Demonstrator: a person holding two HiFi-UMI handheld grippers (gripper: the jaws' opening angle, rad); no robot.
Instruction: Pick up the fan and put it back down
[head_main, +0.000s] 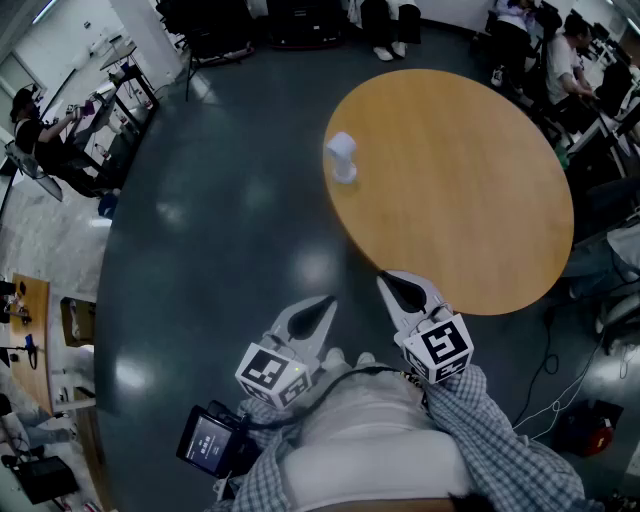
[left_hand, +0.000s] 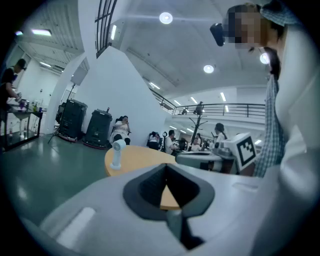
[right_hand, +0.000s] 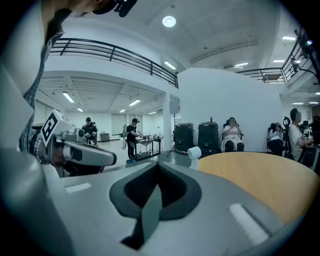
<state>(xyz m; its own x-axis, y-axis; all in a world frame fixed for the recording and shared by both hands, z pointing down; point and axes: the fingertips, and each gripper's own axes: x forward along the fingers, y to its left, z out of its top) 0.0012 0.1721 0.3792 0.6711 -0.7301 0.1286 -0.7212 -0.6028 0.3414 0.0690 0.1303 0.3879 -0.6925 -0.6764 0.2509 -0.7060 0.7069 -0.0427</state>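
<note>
The task looks not yet begun. The fan (head_main: 342, 157) stands upright on the round wooden table (head_main: 470, 200), close to the table's edge on its far left side as the head view shows it, and nothing touches it. Picking it up and setting it back down are both still to do, as far as these views show.

The left gripper (head_main: 328, 304) hangs off the table, over the dark floor just short of the table's near edge. Its jaws are together with nothing between them, and only a sliver of tabletop shows through the notch in the pads in the left gripper view. The right gripper (head_main: 388, 282) is level with the table's near edge, well apart from the fan. Its jaws are pressed together and empty too.
</note>
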